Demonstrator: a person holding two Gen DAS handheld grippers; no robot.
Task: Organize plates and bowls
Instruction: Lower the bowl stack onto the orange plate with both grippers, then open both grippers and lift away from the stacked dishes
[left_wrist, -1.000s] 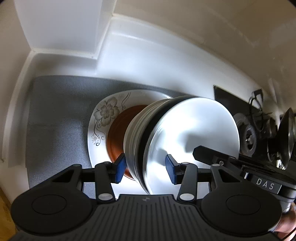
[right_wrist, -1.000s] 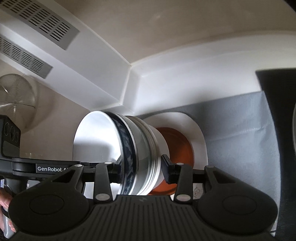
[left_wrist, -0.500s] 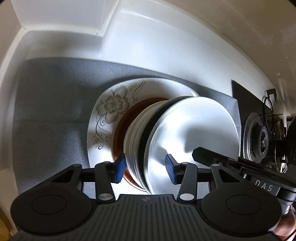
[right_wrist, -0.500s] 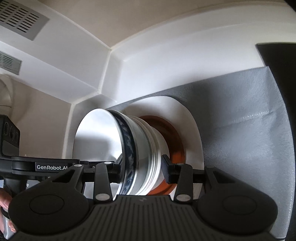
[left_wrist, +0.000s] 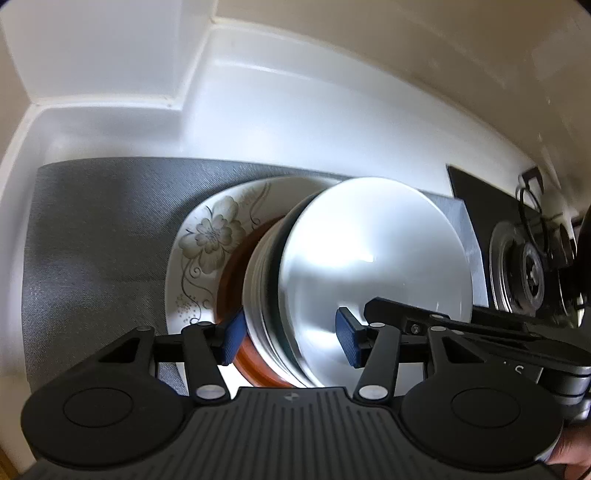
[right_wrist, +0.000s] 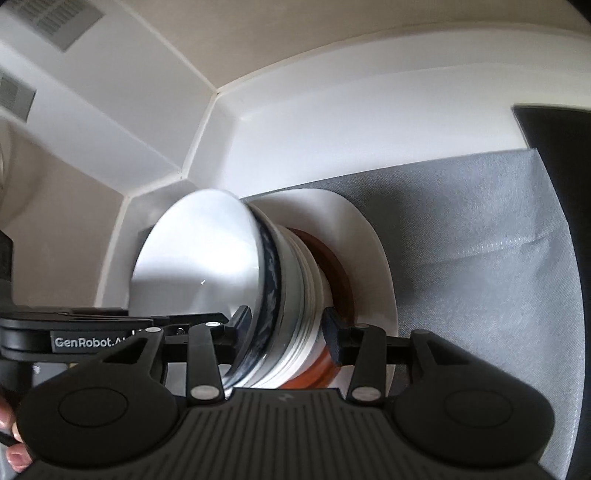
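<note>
Left gripper (left_wrist: 290, 338): two blue-padded fingers (left_wrist: 232, 338), set fairly wide either side of the rim of a stack of bowls (left_wrist: 266, 295). One pad lies against the outer wall near the base and the other sits inside the topmost bowl; whether they press the stack cannot be told.

Right gripper (right_wrist: 288, 334): two black fingers (right_wrist: 334, 338), likewise spread across the same stack of bowls (right_wrist: 295, 295) from the opposite side, one tip inside the top bowl and the other by the base. Actual contact cannot be told.

Top bowl (left_wrist: 373, 266): one; white, glossy interior with a bright highlight, plain inside. From the right wrist view its outer wall carries a dark blue patterned band (right_wrist: 269, 280).

Lower bowls: white, nested under the top one, showing as stacked rims; exact count cannot be told, at least three.

Brown plate (left_wrist: 231, 280): one; reddish-brown, glazed, directly under the stack of bowls.

Floral plate (left_wrist: 207, 243): one; white, large, with a grey flower and scrolling vine print, lowest in the pile, under the brown plate.

Grey mat (left_wrist: 103, 229): one; textured, under the floral plate, lying on a white counter (left_wrist: 295, 122) against a white wall.

Gas burner (left_wrist: 524, 273): one visible, dark metal, beside the mat on a black hob.
</note>
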